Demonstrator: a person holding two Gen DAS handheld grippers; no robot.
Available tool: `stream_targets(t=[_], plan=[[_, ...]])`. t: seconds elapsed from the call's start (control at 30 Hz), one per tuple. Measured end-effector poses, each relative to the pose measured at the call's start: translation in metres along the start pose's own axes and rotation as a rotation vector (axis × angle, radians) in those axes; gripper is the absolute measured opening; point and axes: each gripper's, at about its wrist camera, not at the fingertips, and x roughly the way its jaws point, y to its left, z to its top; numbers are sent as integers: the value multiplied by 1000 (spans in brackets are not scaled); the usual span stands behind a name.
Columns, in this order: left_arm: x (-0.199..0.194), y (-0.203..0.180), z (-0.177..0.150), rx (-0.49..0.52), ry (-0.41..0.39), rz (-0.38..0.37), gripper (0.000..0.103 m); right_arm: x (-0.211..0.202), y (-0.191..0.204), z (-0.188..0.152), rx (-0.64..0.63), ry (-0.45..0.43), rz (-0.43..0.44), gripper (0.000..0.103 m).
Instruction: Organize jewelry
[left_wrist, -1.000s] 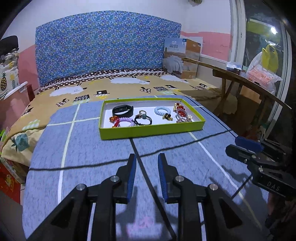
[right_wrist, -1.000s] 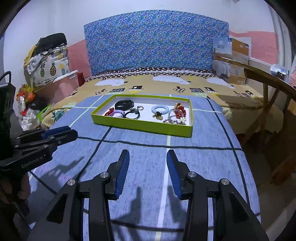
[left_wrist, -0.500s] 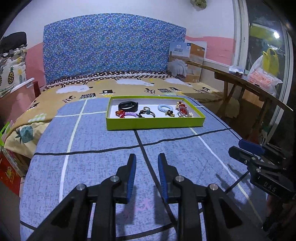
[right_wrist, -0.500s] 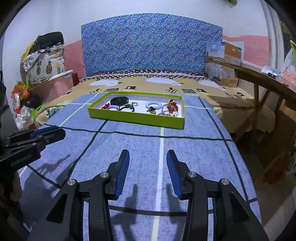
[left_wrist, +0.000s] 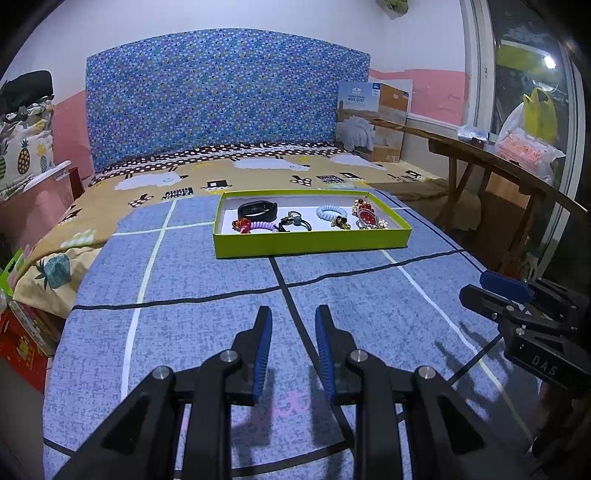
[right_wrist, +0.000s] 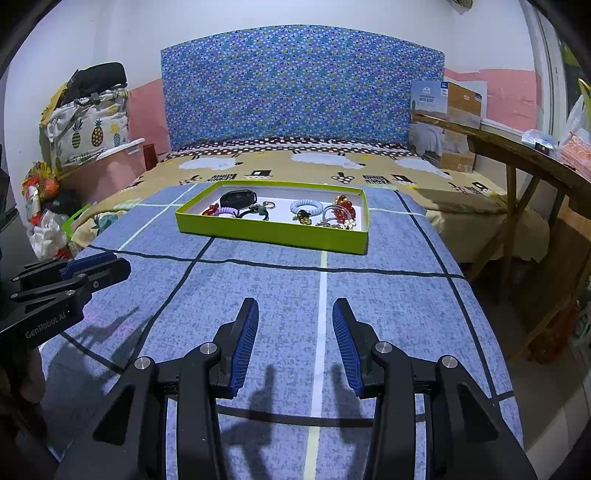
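Note:
A lime-green tray (left_wrist: 312, 244) (right_wrist: 273, 232) lies on the blue checked cloth, well ahead of both grippers. Inside it are a black band (left_wrist: 257, 210) (right_wrist: 238, 197), a purple coil bracelet (left_wrist: 260, 227), a dark ring with a charm (left_wrist: 295, 222), a light blue coil bracelet (left_wrist: 331, 212) (right_wrist: 306, 205) and red beaded jewelry (left_wrist: 366, 216) (right_wrist: 343, 208). My left gripper (left_wrist: 293, 314) (right_wrist: 92, 266) hovers open over the cloth with nothing between its fingers. My right gripper (right_wrist: 295, 306) (left_wrist: 496, 288) is beside it, open wider and also holding nothing.
The cloth covers a bed with a blue patterned headboard (left_wrist: 225, 99). A cardboard box (left_wrist: 373, 122) sits at the back right. A wooden bench (left_wrist: 491, 162) with bags runs along the right. Bags and clutter (right_wrist: 85, 125) pile up on the left.
Both views have levelled and shifted slightly, so the tray looks a little flatter and farther off. The jaw gaps are the same.

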Motion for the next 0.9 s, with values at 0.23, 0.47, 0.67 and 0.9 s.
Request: stream_targets(t=[0.23, 0.47, 0.67, 0.9], plan=[[0, 0, -1, 4, -3, 10, 25, 0, -1, 0, -1, 0, 0, 43], [-1, 0, -2, 5, -2, 11, 25, 0, 0, -1, -1, 5, 1, 43], [-1, 1, -2, 6, -4, 15, 25, 0, 2, -2, 1, 12, 3, 43], [-1, 2, -5, 11, -3, 23, 25, 0, 2, -2, 1, 11, 2, 43]])
